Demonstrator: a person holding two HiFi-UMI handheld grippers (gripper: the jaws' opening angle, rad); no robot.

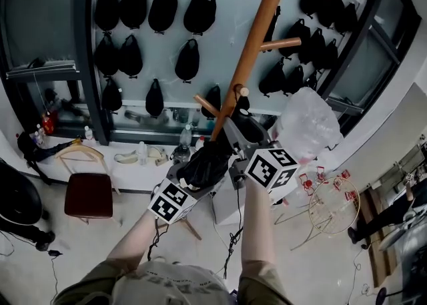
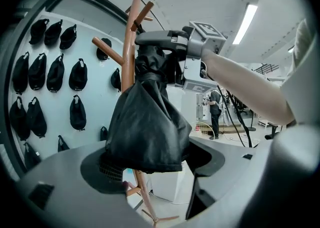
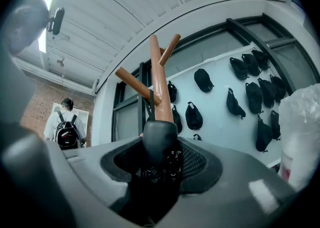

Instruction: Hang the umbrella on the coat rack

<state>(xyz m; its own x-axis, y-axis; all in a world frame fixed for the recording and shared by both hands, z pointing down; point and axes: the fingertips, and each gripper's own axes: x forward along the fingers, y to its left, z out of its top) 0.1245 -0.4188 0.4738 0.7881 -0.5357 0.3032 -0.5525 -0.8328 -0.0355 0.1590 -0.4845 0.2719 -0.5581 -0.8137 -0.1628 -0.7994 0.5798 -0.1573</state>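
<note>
Head view: a folded black umbrella (image 1: 207, 162) is carried between two hand-held grippers, just in front of the wooden coat rack (image 1: 257, 37). The left gripper (image 2: 155, 166) is clamped wide on the bunched canopy at the low end. The right gripper (image 3: 160, 169) is closed round the rounded handle (image 3: 160, 139) at the high end. The umbrella's long axis runs steeply upward from the left jaws to the right, roughly alongside the rack's pole, so the handle end and the right hand are nearer the pegs. In the right gripper view the lower peg (image 3: 136, 86) stands just above and ahead of the handle. A thin dark strap (image 3: 150, 103) appears to rise from the handle toward that peg, though whether it is looped over it cannot be told. Hanging likely turns on the right hand bringing that strap over the peg's tip while the left steadies the canopy.
</note>
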